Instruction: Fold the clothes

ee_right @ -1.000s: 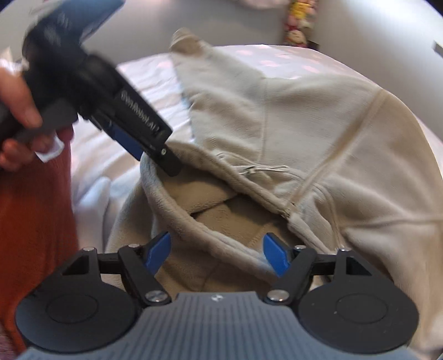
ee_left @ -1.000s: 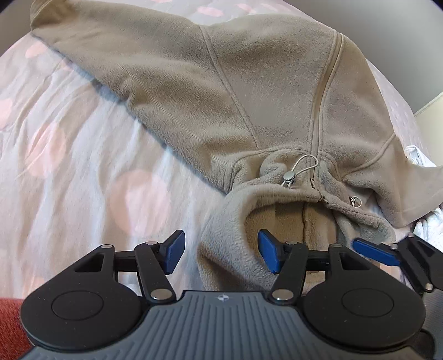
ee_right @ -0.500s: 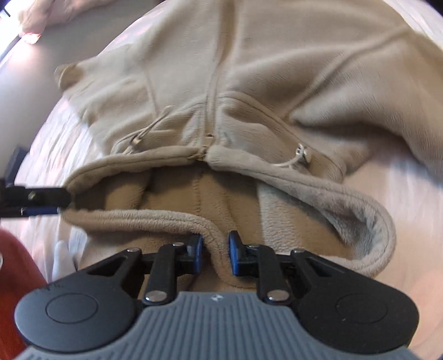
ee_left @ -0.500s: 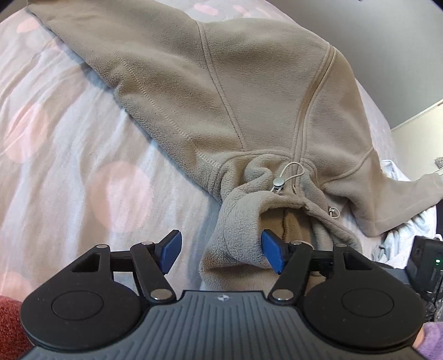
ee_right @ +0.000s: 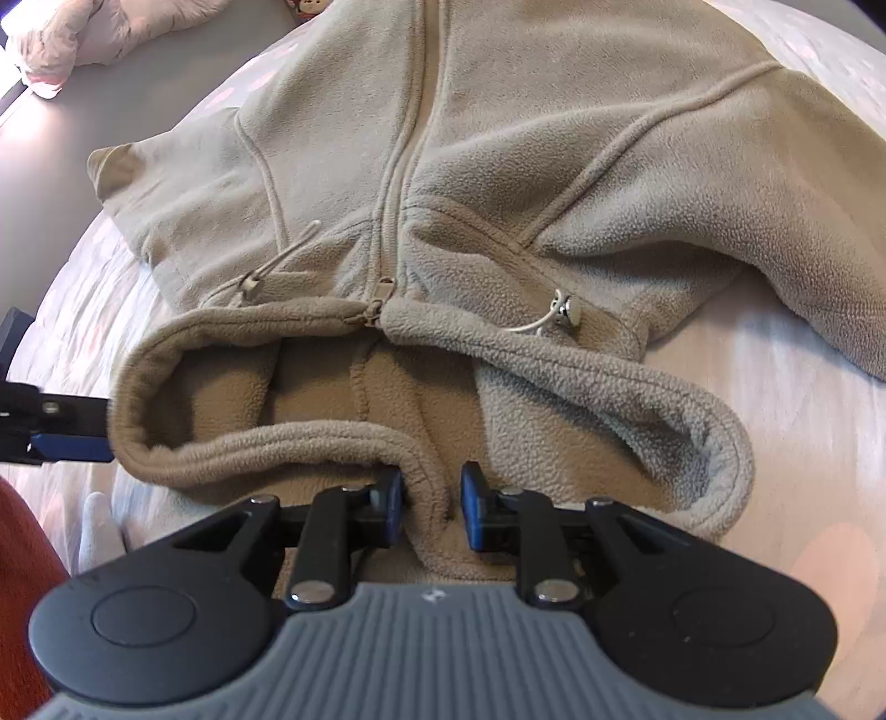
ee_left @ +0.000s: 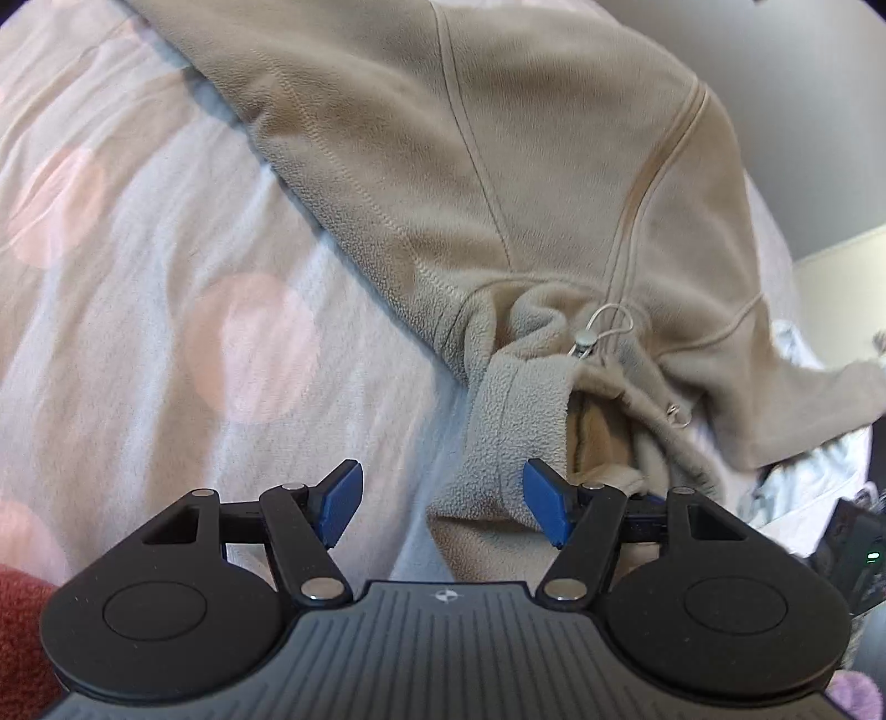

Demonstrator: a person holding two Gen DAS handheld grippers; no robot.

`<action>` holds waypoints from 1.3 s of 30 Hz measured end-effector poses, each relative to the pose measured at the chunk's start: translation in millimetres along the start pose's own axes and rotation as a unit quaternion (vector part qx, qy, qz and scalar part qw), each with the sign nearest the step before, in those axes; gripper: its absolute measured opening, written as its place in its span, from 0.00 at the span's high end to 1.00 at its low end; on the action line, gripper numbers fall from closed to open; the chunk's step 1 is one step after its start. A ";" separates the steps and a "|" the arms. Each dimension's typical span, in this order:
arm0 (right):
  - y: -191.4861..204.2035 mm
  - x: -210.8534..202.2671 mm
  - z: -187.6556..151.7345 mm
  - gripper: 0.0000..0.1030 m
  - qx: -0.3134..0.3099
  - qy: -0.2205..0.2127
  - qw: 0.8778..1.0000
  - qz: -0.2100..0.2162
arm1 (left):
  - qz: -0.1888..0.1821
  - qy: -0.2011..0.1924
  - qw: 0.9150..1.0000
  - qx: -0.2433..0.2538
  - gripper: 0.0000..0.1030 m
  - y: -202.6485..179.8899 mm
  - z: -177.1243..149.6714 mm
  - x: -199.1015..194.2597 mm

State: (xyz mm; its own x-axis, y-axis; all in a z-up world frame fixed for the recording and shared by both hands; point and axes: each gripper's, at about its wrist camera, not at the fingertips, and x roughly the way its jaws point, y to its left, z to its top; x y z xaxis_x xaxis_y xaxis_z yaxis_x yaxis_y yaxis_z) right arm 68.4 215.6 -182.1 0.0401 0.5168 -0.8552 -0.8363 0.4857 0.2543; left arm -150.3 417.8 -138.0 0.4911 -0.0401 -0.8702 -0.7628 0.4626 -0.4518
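beige fleece hoodie (ee_right: pixel 554 138) – zipped, hood (ee_right: pixel 387 399) open, spread flat

A bedroom in a home. A bed takes up most of both views, under a white sheet (ee_left: pixel 166 288) printed with pale pink dots, and a fleece hoodie (ee_right: pixel 554 138) is spread across it. Past the bed's far edge, on the grey floor (ee_right: pixel 183 61), lie a pink soft toy (ee_right: pixel 83 33) and a small figure (ee_right: pixel 304 6).

Fleece jacket (ee_right: pixel 554 138) flat on bedsheet (ee_left: pixel 166 332), hood (ee_right: pixel 387 399) nearest
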 end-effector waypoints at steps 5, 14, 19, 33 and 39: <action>13.3 -20.6 -4.3 0.61 -0.042 -0.013 0.999 -0.011 | 0.018 0.014 1.000 0.016 0.48 -9.6 4.1 22.9; 56.7 -85.5 -38.1 0.32 -0.173 -0.009 0.985 0.027 | -0.007 -0.005 1.000 0.022 0.90 -13.6 5.6 25.1; 94.8 -85.8 -75.1 0.28 -0.275 0.011 0.960 0.048 | -0.005 -0.025 1.000 0.018 0.95 -13.0 8.6 13.9; 116.2 -80.4 -85.8 0.89 -0.246 0.097 0.952 0.154 | 0.046 -0.063 0.995 0.062 0.97 -27.3 20.4 -17.0; 111.9 -74.1 -85.3 0.87 -0.229 0.119 0.952 0.167 | 0.079 -0.021 0.994 0.068 0.95 -18.8 17.6 3.0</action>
State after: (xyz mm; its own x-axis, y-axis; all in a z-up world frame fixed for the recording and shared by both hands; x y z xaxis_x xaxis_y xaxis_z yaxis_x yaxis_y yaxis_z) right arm -74.8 171.5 -128.7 -0.3496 0.3873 -0.8531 -0.9332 -0.0632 0.3538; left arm -127.1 424.6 -128.6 0.3879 0.0779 -0.9184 -0.7694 0.5761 -0.2761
